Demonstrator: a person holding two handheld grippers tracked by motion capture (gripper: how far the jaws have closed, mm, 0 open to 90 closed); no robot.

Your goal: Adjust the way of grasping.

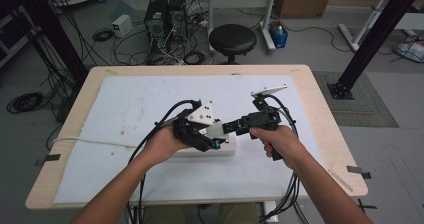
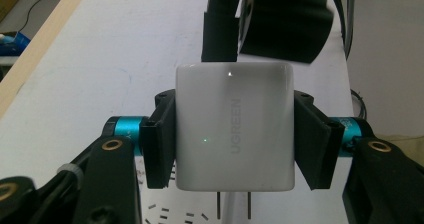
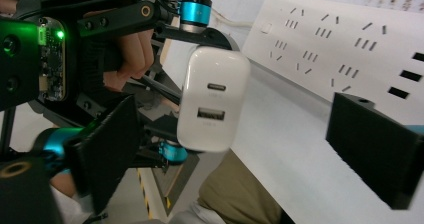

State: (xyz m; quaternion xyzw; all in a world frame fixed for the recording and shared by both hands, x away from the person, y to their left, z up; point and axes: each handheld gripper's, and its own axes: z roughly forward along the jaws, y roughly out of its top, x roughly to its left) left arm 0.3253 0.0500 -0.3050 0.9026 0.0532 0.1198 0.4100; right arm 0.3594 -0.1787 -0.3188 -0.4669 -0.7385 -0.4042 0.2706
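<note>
A white UGREEN charger is clamped between the black pads of my left gripper, which is shut on its sides. Its two prongs point down at a white power strip just below. In the right gripper view the charger shows its two USB ports, with the power strip behind it. My right gripper is open, its pads standing wide on either side of the charger without touching it. From above, the left gripper and right gripper meet over the strip.
The strip lies on a white mat covering a wooden table; its cord runs off to the left edge. A black stool, computer towers and floor cables stand beyond the far edge.
</note>
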